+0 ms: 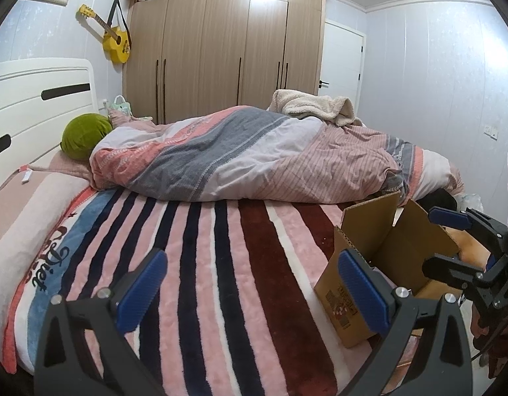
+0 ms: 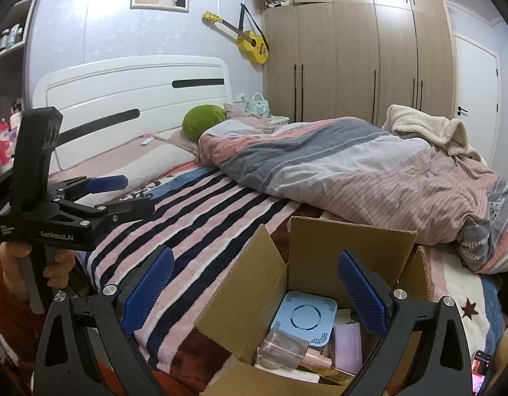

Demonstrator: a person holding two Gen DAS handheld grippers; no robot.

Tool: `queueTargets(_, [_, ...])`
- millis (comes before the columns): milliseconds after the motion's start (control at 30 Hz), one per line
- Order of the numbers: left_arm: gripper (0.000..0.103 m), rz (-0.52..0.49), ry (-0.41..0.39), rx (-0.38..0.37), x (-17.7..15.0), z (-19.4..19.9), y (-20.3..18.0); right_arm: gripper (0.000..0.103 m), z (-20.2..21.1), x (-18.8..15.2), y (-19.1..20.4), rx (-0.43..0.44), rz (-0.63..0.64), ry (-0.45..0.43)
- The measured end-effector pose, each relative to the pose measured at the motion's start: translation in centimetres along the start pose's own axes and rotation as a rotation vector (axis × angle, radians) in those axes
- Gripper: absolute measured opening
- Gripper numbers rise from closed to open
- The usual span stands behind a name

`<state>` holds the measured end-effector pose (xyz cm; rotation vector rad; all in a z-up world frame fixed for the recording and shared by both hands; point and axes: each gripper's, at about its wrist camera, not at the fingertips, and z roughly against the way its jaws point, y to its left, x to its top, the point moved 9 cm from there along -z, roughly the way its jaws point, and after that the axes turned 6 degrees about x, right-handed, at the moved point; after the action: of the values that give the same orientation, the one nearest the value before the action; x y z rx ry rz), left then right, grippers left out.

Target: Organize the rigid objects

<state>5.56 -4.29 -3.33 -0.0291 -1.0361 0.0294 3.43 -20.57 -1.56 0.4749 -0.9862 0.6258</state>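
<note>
An open cardboard box (image 2: 257, 290) stands on the striped blanket at the bed's near edge; it also shows in the left wrist view (image 1: 369, 234). Inside lie a light blue square device (image 2: 305, 318), a clear bottle with a pink cap (image 2: 287, 349), a lilac packet (image 2: 348, 346) and other small items. My right gripper (image 2: 254, 293) is open and empty above the box mouth. My left gripper (image 1: 254, 292) is open and empty over the blanket, left of the box. Each gripper shows in the other's view: the left one (image 2: 121, 194) and the right one (image 1: 435, 241).
A rumpled quilt (image 1: 254, 155) covers the far half of the bed, with a cream fleece (image 1: 316, 105) and a green cushion (image 1: 85, 135). White headboard (image 1: 39, 99) at left, wardrobe (image 1: 227, 49) behind, yellow guitar (image 1: 115, 39) on the wall. A phone (image 2: 481, 369) lies at lower right.
</note>
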Motion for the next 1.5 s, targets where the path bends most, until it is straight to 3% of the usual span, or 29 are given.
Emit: queueTargets(1500, [0.103, 0.004, 0.002, 0.022, -0.2, -0.2, 0.8, 0.100, -0.4, 0.0, -1.2, -0.037, -0.024, 0.005])
